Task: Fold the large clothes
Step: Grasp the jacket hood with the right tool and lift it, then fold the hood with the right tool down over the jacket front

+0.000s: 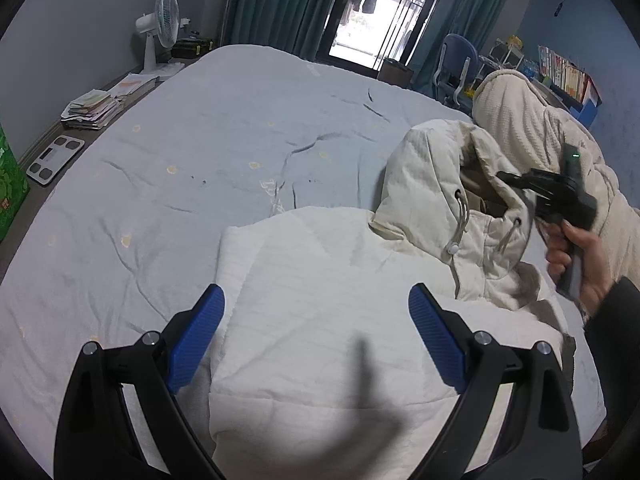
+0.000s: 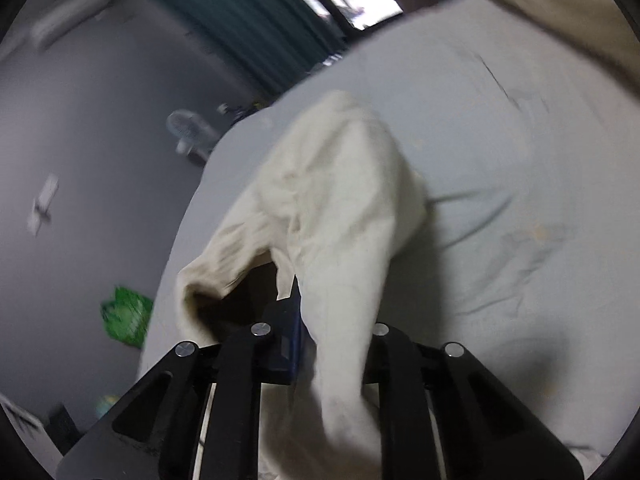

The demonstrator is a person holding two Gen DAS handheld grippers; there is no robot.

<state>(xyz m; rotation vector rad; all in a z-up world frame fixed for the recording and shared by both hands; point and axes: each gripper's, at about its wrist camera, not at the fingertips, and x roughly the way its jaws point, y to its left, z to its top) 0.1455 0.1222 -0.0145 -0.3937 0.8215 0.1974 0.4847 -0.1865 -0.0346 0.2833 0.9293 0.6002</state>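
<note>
A cream hooded jacket [image 1: 328,280] lies on the pale blue bed [image 1: 180,160], its body folded flat near me and its hood [image 1: 440,184] standing up at the right. My left gripper [image 1: 316,312] is open, blue pads apart, hovering just above the folded body. My right gripper [image 1: 516,182], held in a hand, is at the hood's edge. In the blurred right wrist view the right gripper [image 2: 304,304] is shut on the hood fabric [image 2: 340,200], which drapes over its fingers.
A second cream fleece garment [image 1: 532,120] is heaped at the bed's right edge. A fan [image 1: 160,24], stacked papers [image 1: 96,108] and a scale [image 1: 56,158] stand along the left wall. A green box [image 1: 10,184] stands at far left. A chair [image 1: 456,64] and shelves stand beyond the bed.
</note>
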